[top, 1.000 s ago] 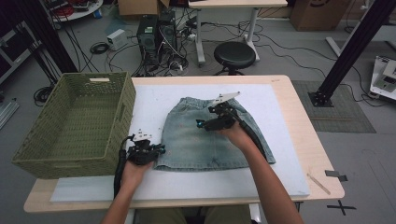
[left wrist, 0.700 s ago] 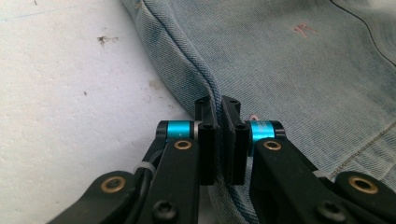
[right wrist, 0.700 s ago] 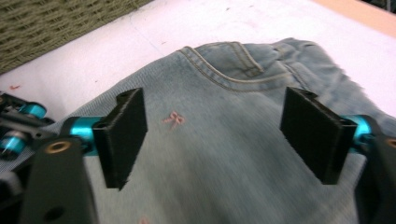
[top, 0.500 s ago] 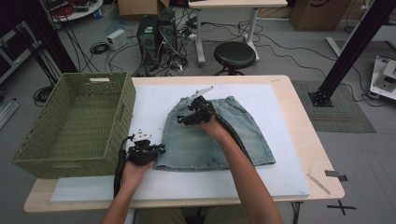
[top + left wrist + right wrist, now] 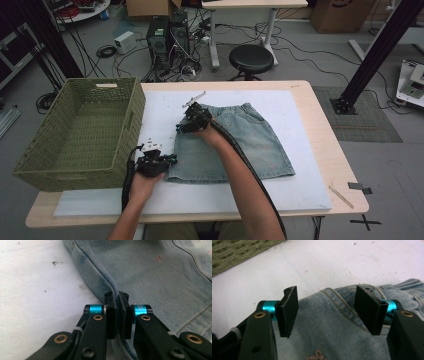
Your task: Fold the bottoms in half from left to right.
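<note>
A light blue denim skirt [image 5: 245, 145] lies flat on the white mat [image 5: 300, 190]. My left gripper [image 5: 167, 161] is shut on the skirt's side edge near its lower left corner; in the left gripper view the seam [image 5: 107, 282] runs into the closed pads of the left gripper [image 5: 117, 302]. My right gripper [image 5: 183, 123] hovers at the skirt's upper left waistband corner. Its jaws have just been closing, and in the right gripper view the right gripper [image 5: 327, 307] straddles the waistband [image 5: 342, 302] without the pads touching the cloth.
A green woven basket [image 5: 135, 115] stands at the table's left, close to both grippers, and shows again as the basket [image 5: 234, 252] at the top left of the right gripper view. The mat [image 5: 332, 262] spreads around the skirt. A strip lies near the table's right edge [image 5: 341, 196].
My right gripper has moved left across the skirt, from its middle top to the upper left corner, and its jaws have narrowed. The left gripper has kept its place and its grip.
</note>
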{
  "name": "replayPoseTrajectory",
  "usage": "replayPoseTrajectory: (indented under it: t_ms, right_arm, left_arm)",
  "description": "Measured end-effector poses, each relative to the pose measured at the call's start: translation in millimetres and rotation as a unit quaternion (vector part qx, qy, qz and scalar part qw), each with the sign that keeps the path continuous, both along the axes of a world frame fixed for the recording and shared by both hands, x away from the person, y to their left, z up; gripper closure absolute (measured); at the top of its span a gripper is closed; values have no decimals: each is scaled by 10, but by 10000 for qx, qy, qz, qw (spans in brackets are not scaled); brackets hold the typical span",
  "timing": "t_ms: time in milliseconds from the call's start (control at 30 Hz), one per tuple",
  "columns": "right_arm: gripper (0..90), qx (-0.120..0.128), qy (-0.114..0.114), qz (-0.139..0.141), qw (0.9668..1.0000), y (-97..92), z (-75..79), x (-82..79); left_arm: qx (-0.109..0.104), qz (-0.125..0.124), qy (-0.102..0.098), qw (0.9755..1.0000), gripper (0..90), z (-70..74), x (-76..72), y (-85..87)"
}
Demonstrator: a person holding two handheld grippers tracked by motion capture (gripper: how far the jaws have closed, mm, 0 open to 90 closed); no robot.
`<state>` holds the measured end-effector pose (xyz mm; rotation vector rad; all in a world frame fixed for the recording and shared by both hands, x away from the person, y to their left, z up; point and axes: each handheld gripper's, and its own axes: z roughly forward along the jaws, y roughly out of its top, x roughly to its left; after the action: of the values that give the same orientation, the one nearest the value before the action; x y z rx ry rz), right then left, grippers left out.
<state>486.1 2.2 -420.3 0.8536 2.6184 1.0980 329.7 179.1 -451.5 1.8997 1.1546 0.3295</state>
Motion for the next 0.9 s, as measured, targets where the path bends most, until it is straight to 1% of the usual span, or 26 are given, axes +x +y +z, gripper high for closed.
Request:
replayPoseTrajectory:
  t_ms: [100,133,167,200,233,333,600,667,800,900]
  right_arm:
    - [410,-74,46,-9,10000,25,-31,12]
    - [459,-131,111,21,9999,39,-57,17]
    - [506,-134,160,43,9998,41,-67,19]
    - [539,-137,207,122,9996,40,-81,28]
    - [562,-173,245,139,9995,46,-93,27]
    - [643,-314,256,166,9990,59,-127,27]
    - [831,-403,165,181,9989,68,-139,21]
    - [865,-402,150,223,9988,69,-137,18]
    - [882,-379,104,238,9989,53,-111,6]
    - [886,-313,49,251,9992,19,-76,-6]
  left_arm:
    - [55,5,-13,10000,860,0,0,-4]
    - [50,12,-3,10000,860,-2,1,-6]
    - [50,12,-3,10000,860,-2,1,-6]
    - [47,20,23,10000,860,-3,5,-7]
    - [54,23,32,10000,860,-4,7,-8]
    - [61,37,46,10000,860,-5,9,-7]
    - [65,59,36,10000,860,-7,9,-14]
    - [57,60,33,10000,860,-7,8,-13]
    - [48,56,17,10000,860,-1,4,-9]
    - [-78,43,-59,9999,861,29,-8,-5]
